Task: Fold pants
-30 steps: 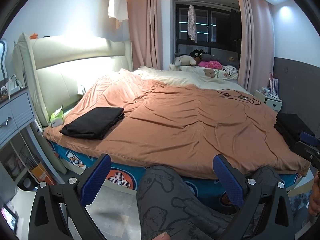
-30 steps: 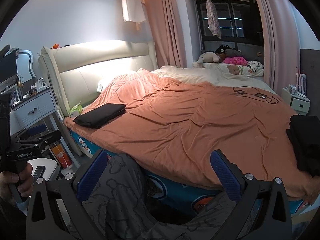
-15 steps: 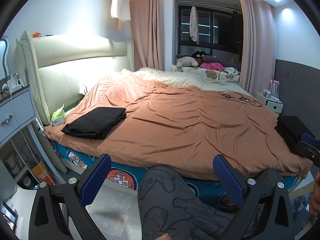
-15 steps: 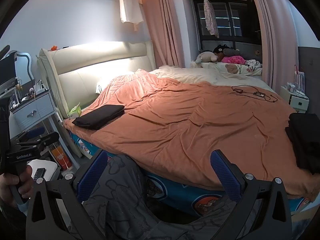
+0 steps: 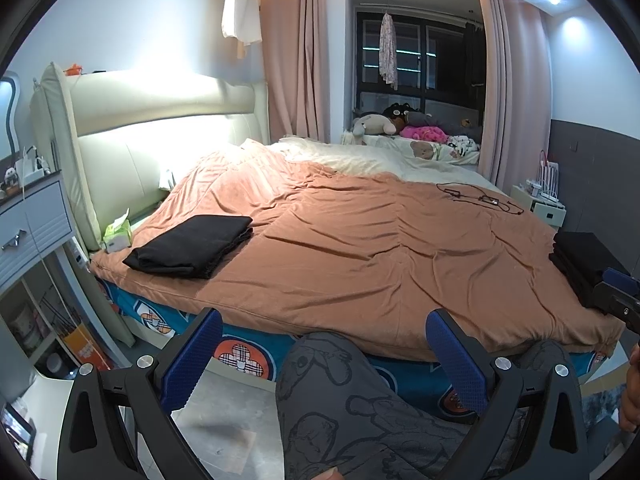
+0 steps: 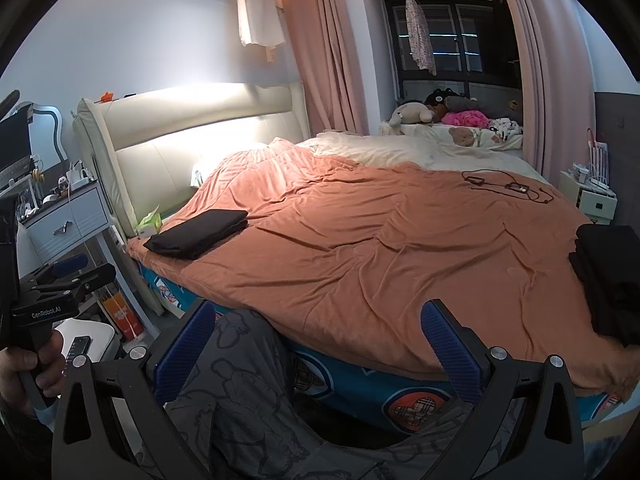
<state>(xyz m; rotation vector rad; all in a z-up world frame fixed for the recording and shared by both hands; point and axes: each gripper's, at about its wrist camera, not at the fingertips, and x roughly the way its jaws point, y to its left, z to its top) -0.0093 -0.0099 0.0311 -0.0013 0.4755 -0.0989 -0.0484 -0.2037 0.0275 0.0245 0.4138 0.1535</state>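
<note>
Looking across the bed [image 5: 360, 248], I find both tools held short of its near edge, above the person's patterned trouser legs [image 5: 340, 400]. My left gripper [image 5: 324, 356] has its blue fingers spread wide with nothing between them; my right gripper [image 6: 316, 344] is likewise spread and empty. One folded pair of black pants [image 5: 192, 246] lies flat on the orange cover at the near left corner, just beside a green tissue box [image 5: 118, 234]. A stack of black garments [image 6: 608, 276] sits at the right edge, well apart.
</note>
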